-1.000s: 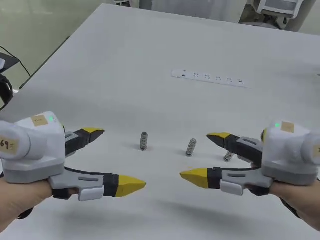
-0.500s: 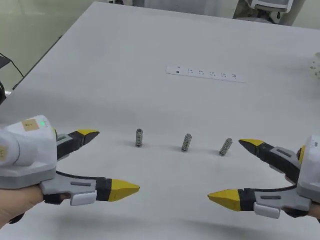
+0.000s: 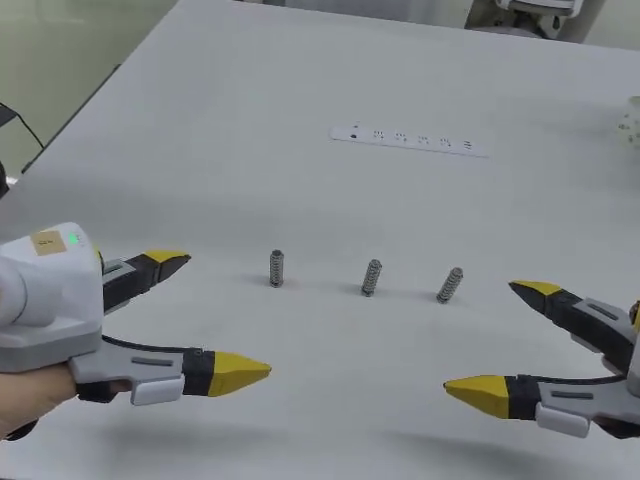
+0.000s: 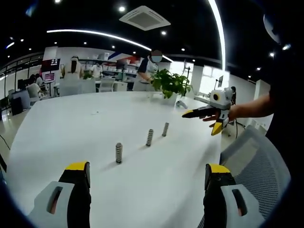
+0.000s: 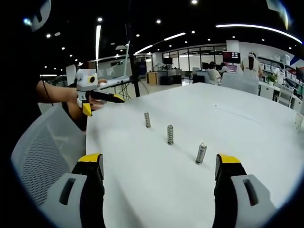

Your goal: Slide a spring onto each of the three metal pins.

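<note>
Three short pins stand in a row on the white table, each wrapped in a grey spring: the left spring (image 3: pixel 277 268), the middle spring (image 3: pixel 371 278) and the right spring (image 3: pixel 450 285), which leans slightly. The same row appears as springs (image 4: pixel 118 152) in the left gripper view and springs (image 5: pixel 201 153) in the right gripper view. My left gripper (image 3: pixel 205 318) is open at the near left, well short of the row. My right gripper (image 3: pixel 510 338) is open at the near right, nothing between its yellow tips.
A white power strip (image 3: pixel 410 142) lies flat further back on the table. A mesh chair (image 5: pixel 40 152) stands at the table's near edge. A potted plant (image 4: pixel 170 84) sits at the far end, and people stand in the office behind.
My right gripper has pulled back to the right and nearer me, uncovering the right spring. The left gripper drifted slightly down and left. The head camera shifted too.
</note>
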Action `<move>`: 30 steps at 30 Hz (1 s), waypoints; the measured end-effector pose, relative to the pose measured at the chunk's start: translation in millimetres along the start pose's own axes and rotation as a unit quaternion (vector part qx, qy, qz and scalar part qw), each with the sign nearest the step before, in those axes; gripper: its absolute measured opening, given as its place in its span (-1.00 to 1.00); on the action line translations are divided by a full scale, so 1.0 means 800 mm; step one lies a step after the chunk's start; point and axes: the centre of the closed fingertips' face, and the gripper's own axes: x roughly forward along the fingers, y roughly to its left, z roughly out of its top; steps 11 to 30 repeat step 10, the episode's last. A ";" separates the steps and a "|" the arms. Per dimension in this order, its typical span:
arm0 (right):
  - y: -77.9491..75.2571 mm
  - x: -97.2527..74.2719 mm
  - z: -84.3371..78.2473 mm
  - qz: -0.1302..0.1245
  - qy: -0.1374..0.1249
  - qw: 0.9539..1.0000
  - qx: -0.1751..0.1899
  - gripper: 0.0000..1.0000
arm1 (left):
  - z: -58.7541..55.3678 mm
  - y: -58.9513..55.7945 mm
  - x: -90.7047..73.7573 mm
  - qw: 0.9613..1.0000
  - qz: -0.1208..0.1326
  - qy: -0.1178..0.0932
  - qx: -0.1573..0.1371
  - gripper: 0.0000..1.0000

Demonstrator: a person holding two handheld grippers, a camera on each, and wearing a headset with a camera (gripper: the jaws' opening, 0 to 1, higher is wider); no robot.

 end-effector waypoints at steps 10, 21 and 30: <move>0.000 -0.001 -0.004 -0.007 0.011 1.000 0.000 0.92 | -0.004 0.003 -0.002 1.000 0.004 0.003 -0.005 0.96; 0.000 -0.001 -0.004 -0.007 0.011 1.000 0.000 0.92 | -0.004 0.003 -0.002 1.000 0.004 0.003 -0.005 0.96; 0.000 -0.001 -0.004 -0.007 0.011 1.000 0.000 0.92 | -0.004 0.003 -0.002 1.000 0.004 0.003 -0.005 0.96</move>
